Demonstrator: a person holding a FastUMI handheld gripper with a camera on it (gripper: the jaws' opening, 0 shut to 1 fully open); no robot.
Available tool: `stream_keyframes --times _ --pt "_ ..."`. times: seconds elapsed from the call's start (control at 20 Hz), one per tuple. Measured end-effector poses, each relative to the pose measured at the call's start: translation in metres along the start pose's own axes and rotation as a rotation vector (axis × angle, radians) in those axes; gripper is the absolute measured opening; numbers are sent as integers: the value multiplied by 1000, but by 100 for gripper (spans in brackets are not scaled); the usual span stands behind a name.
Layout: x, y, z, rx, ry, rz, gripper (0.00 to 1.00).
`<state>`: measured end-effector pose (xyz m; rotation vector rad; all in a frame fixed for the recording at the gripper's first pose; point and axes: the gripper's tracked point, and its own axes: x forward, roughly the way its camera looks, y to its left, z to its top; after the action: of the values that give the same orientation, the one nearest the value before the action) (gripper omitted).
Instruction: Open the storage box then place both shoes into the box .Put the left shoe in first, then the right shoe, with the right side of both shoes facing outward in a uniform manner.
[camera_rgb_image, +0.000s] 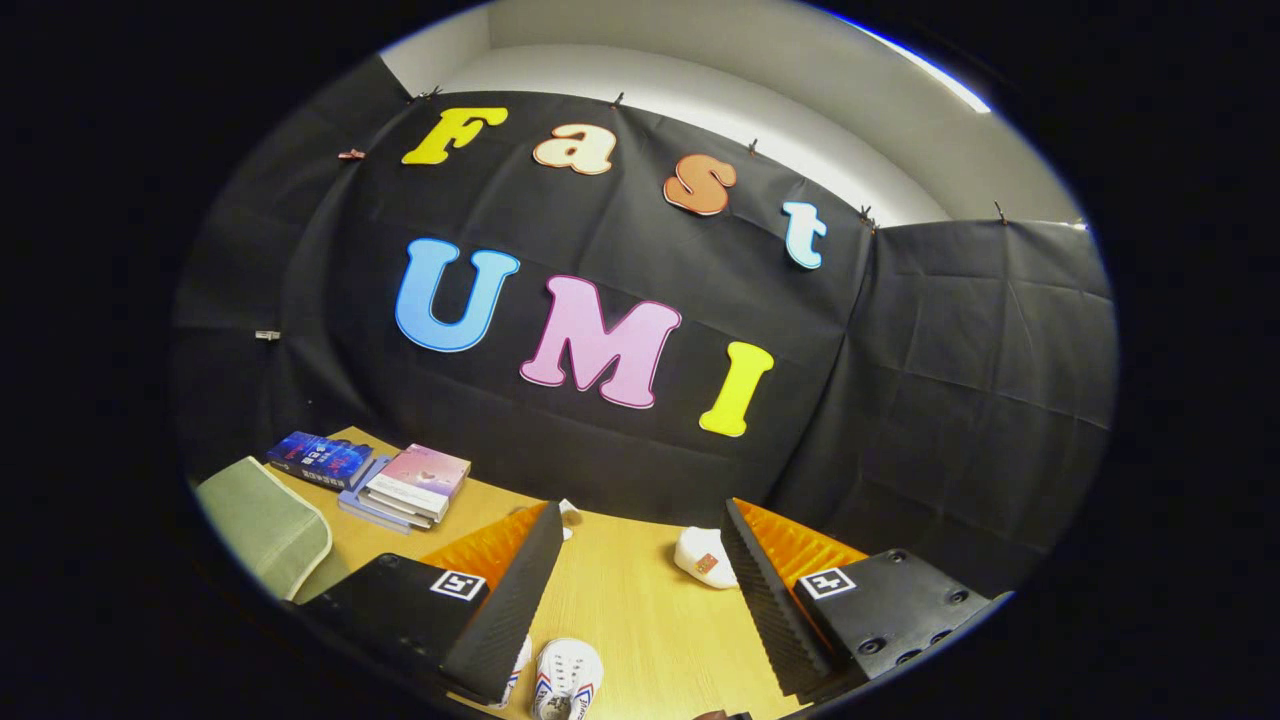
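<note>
Open tongs (640, 600) straddle bare table (640, 610); books (400, 480) lie beyond.

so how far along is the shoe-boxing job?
Nothing looks done. The tongs are open and empty above the table. One white shoe lies between the fingers, another further ahead. Opening the box and placing both shoes remain.

Gripper (640, 590): ridged jaws, black screw-studded housings, square black-and-white marker tag on each.
</note>
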<state>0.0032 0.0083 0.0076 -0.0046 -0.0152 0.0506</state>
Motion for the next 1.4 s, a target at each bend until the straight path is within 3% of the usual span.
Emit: stream_keyframes --times 0.4,0.6,0.8,1.15,1.4 --pt "3 22 1 42 -6 64 97" --pt "5 48 -4 78 19 161 97" --pt "0 96 -5 151 36 347 97" --pt "-32 200 -23 339 135 769 98" --pt "-66 274 -45 623 295 1094 98"
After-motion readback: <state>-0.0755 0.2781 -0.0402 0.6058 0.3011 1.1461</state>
